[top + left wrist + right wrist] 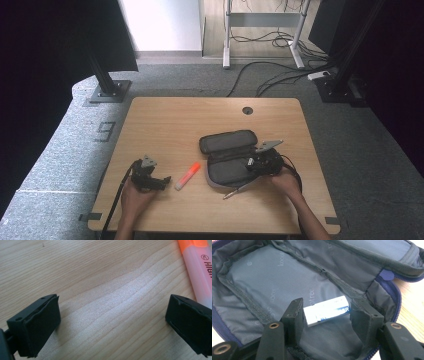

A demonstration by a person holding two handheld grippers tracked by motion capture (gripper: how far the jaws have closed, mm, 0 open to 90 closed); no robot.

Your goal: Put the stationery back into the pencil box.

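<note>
The left gripper point(159, 182) rests low over the table point(165, 120) near its front left corner, held in the person's left hand point(134, 194). Its jaws stand wide apart with bare wood between them and nothing in their hold. Just to its right lies an orange highlighter point(187, 176), angled on the wood; in the left gripper view the highlighter point(198, 270) runs just beside the outer face of the right-hand jaw, outside the gap; whether it touches that jaw I cannot tell.

Further right sits an open pouch point(227, 150), its lid folded back and its grey lining showing. A pen point(240, 189) lies on the table at the pouch's front edge.

The right gripper point(252, 162) reaches into the lower half of the pouch from the right, held by the right hand point(286, 181). In the right gripper view an eraser point(327, 310) in a white and blue sleeve lies between the jaws, lengthwise across the gap, its ends at the two pads. The jaws stand about half open on it; whether the pads press on it or only flank it I cannot tell. The eraser is low over the pouch lining point(274, 280), near the right end of the compartment.
</note>
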